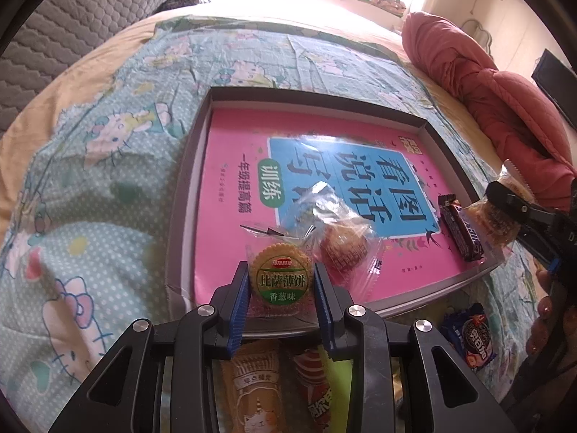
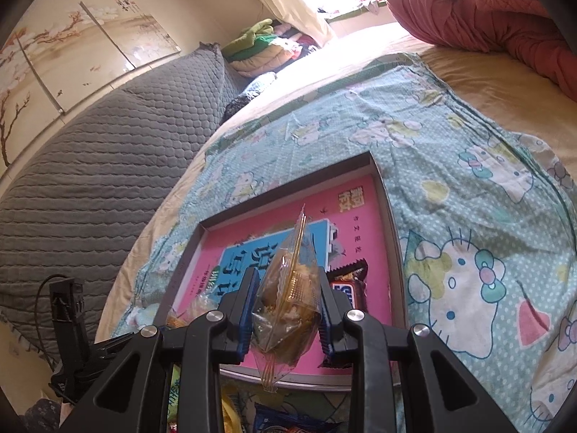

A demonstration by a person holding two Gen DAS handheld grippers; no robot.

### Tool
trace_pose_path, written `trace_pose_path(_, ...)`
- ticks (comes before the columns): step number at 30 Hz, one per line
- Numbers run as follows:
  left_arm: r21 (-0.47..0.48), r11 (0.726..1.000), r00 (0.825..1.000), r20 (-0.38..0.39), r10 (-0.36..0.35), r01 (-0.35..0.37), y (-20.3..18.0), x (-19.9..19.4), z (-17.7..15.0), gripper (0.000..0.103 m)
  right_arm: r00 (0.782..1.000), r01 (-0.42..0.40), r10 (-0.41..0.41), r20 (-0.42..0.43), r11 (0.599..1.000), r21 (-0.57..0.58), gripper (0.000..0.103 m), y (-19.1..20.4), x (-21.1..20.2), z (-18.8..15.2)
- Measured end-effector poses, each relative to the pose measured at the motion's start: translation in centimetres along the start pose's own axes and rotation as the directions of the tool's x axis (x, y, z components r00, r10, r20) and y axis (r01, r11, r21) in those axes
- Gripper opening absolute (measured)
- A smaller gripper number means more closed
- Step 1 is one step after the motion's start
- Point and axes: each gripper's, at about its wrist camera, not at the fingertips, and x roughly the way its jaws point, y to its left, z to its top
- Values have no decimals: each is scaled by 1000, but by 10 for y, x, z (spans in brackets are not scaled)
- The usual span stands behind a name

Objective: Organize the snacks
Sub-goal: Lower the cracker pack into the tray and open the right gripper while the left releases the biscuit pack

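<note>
The left gripper (image 1: 281, 281) is clamped on a round cracker (image 1: 280, 278) in its clear wrapper, held over the near edge of the grey tray (image 1: 187, 195). The right gripper (image 2: 288, 301) pinches a clear-wrapped cake (image 2: 288, 296), also above the tray's near side. Inside the tray lies a pink book (image 1: 230, 216), with a wrapped pastry (image 1: 342, 249) and a dark chocolate bar (image 1: 459, 231) on it. More snacks (image 1: 472, 335) lie loose on the cartoon-cat sheet (image 1: 90, 187) just before the tray. A red quilt (image 2: 479, 11) is bunched well beyond
</note>
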Motion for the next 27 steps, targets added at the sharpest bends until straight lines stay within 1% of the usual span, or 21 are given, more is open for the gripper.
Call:
trace_pose_path(9, 22, 999, 1000, 0, -25, 25, -6, 0, -1, 34, 999, 18, -19, -35, 1000, -11, 31, 0, 11, -6)
trace_pose_path(22, 36, 999, 999, -1, -40, 40, -7, 1, -1, 34, 998, 48, -49, -49, 999, -20, 31, 0, 13, -8)
trace_pose_path(27, 39, 998, 998, -1, -56, 56, -8, 2, -1, 34, 997, 39, -42, -65, 998, -50, 31, 7, 15, -10)
